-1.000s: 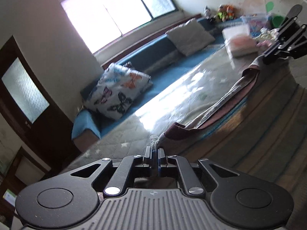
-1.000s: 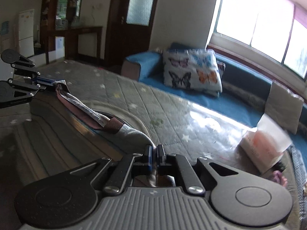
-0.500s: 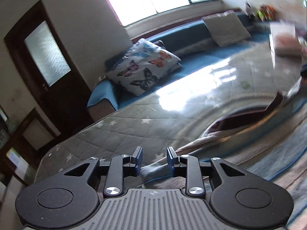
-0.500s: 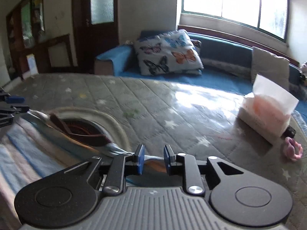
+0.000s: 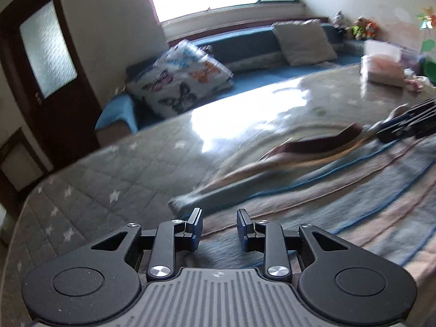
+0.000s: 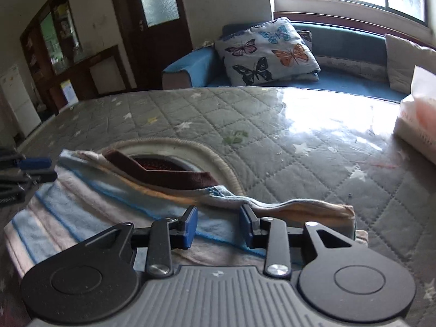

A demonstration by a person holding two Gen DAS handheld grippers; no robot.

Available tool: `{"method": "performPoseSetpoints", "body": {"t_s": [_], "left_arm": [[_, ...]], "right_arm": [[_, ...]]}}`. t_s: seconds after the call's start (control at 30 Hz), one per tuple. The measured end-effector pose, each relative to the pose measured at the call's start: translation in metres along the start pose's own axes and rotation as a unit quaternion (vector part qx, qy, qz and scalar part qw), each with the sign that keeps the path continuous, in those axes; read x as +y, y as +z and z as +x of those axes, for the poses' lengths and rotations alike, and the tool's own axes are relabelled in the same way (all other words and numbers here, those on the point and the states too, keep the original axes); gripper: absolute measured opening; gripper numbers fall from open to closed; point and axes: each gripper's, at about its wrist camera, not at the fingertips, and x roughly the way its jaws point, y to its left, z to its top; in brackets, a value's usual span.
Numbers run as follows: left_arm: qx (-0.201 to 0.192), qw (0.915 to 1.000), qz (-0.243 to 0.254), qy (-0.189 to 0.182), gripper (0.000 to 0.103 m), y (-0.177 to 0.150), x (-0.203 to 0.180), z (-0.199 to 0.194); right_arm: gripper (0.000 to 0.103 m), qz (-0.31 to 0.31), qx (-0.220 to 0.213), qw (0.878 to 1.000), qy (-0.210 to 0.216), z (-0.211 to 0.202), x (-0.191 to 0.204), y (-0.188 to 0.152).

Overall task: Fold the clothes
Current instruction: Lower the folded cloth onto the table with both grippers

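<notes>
Striped garment (image 6: 90, 218) lies flat on the quilted bed (image 6: 313, 163), neckline (image 6: 174, 174) with brown trim facing the far side, pale blue and pink stripes running across. Left tool (image 5: 216, 224) wide apart, nothing between its pads, low over the near shoulder corner. Right tool (image 6: 218, 224) also spread and empty, just short of the other shoulder edge, which shows a rumpled ridge. Left view is motion-blurred, so fabric detail there is hard to read. Whether a fold already sits under this layer, cannot tell; cloth at the right corner looks doubled. Judgement for a clean fold: pinch each side at matching spots on the hem or shoulder line, grab all layers not just the top one, keep both tools level so the edge stays straight, flatten the ridge near the collar first. Tissue box (image 6: 417, 120) well apart, no obstacle
</notes>
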Motion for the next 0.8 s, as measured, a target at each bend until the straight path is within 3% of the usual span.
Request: {"method": "performPoseSetpoints", "body": {"t_s": [0.13,0.4,0.63,0.7,0.8], "left_arm": [[0.012,0.9996,-0.025,0.006,0.032,-0.002,0.013,0.012],[0.005,0.9998,-0.017,-0.013,0.031,0.023,-0.007,0.02],[0.005,0.9995,-0.027,-0.017,0.032,0.027,-0.009,0.016],[0.008,0.9992,-0.036,-0.014,0.041,0.023,-0.006,0.011],[0.011,0.9987,-0.048,-0.009,0.041,0.018,0.0,0.005]], "right_arm": [[0.04,0.009,0.001,1.0,0.002,0.003,-0.003,0.0],[0.053,0.005,-0.006,1.0,-0.002,-0.005,0.004,0.004],[0.055,-0.014,0.006,1.0,-0.024,0.006,0.007,0.004],[0.055,-0.016,0.008,0.999,-0.031,0.007,0.008,0.005],[0.055,-0.026,0.01,0.999,-0.03,-0.003,0.014,-0.001]]}}
